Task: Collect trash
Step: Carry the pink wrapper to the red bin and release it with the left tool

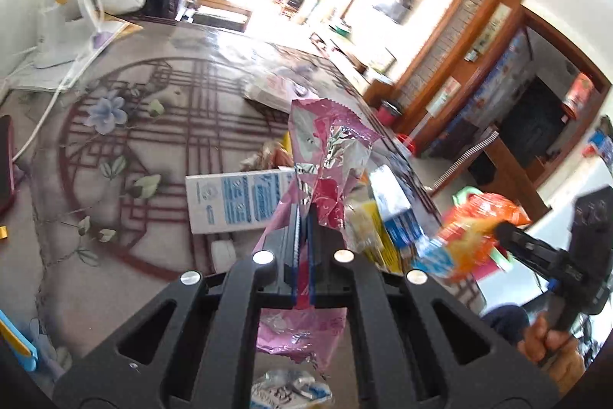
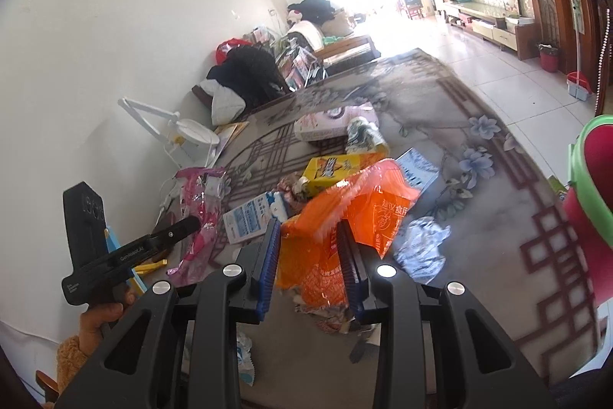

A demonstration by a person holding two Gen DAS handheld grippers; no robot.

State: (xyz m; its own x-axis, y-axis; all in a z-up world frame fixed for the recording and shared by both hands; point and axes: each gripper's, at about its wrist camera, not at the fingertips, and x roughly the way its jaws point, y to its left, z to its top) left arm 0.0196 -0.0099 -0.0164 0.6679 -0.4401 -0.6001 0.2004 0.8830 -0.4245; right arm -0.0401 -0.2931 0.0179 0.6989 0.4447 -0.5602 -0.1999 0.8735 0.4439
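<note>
My left gripper [image 1: 304, 213] is shut on a pink foil wrapper [image 1: 329, 144] and holds it above the table; the wrapper also shows in the right wrist view [image 2: 201, 213]. My right gripper [image 2: 308, 232] holds an orange plastic bag [image 2: 356, 213] between its jaws, which stand fairly wide apart with the bag bunched between them. The bag appears blurred in the left wrist view [image 1: 475, 229]. A red bin with a green rim [image 2: 592, 186] stands at the table's right edge.
Loose trash lies on the patterned table [image 2: 479, 202]: a yellow box [image 2: 337, 171], a blue-and-white box [image 1: 233, 202], a pink box [image 2: 329, 121], a crumpled blue-white wrapper [image 2: 421, 244]. A white desk lamp [image 2: 191, 133] stands by the wall.
</note>
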